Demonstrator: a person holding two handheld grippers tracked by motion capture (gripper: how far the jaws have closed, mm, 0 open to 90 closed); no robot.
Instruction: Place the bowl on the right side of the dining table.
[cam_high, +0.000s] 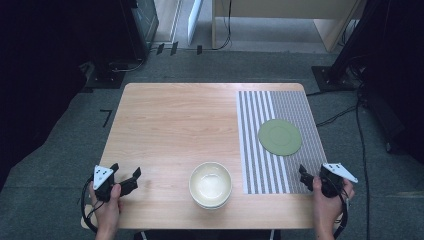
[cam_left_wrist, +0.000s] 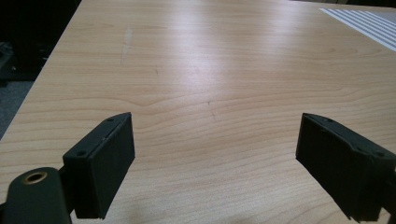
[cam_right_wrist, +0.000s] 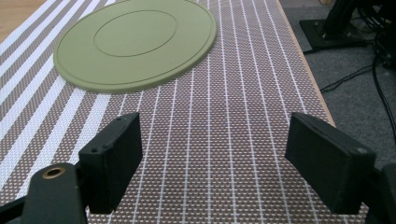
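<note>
Nothing is being handled yet: the bowl (cam_high: 210, 184) is sitting untouched near the table's (cam_high: 170, 120) front edge, just left of the striped mat (cam_high: 300, 102), and the green plate (cam_high: 280, 137) is lying flat on that mat, beyond and to the right of the bowl. By my judgement the whole job is still lying ahead. The left gripper (cam_high: 126, 180) is waiting released and empty, well left of the bowl over bare wood. The right gripper (cam_high: 306, 176) is hovering with jaws spread and empty, right of the bowl, over the mat's near corner by the table's right edge. Open tabletop is stretching behind the bowl.
</note>
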